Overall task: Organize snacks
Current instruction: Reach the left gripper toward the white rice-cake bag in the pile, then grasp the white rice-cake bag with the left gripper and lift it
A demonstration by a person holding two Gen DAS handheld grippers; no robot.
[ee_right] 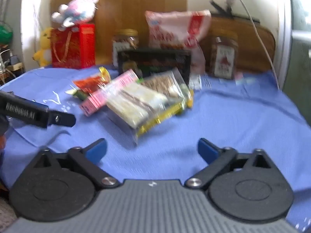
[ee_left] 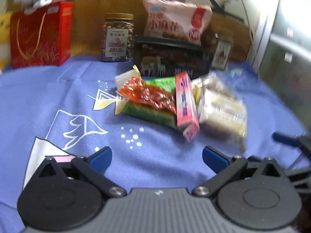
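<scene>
Grippers: left gripper (ee_left: pixel 157 156) and right gripper (ee_right: pixel 152 148) are held wide apart and empty above the blue cloth (ee_left: pixel 58 97). Snack pile, mid-cloth: pink box (ee_left: pixel 185 104), red packet (ee_left: pixel 147 95), green packet (ee_left: pixel 151 114), clear cracker pack (ee_right: pixel 140 103). Behind: black box (ee_left: pixel 171 58), two jars (ee_left: pixel 117 37), pink bag (ee_left: pixel 175 19), red gift bag (ee_left: pixel 40 35).

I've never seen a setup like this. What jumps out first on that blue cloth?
A jumbled heap of snacks lies mid-cloth: a red packet atop a green one, a pink box tilted against them, and a clear pack of wafers beside it. Behind stand a red gift bag, two jars and a big pink bag. Both grippers, left and right, hang open before the heap.
</scene>
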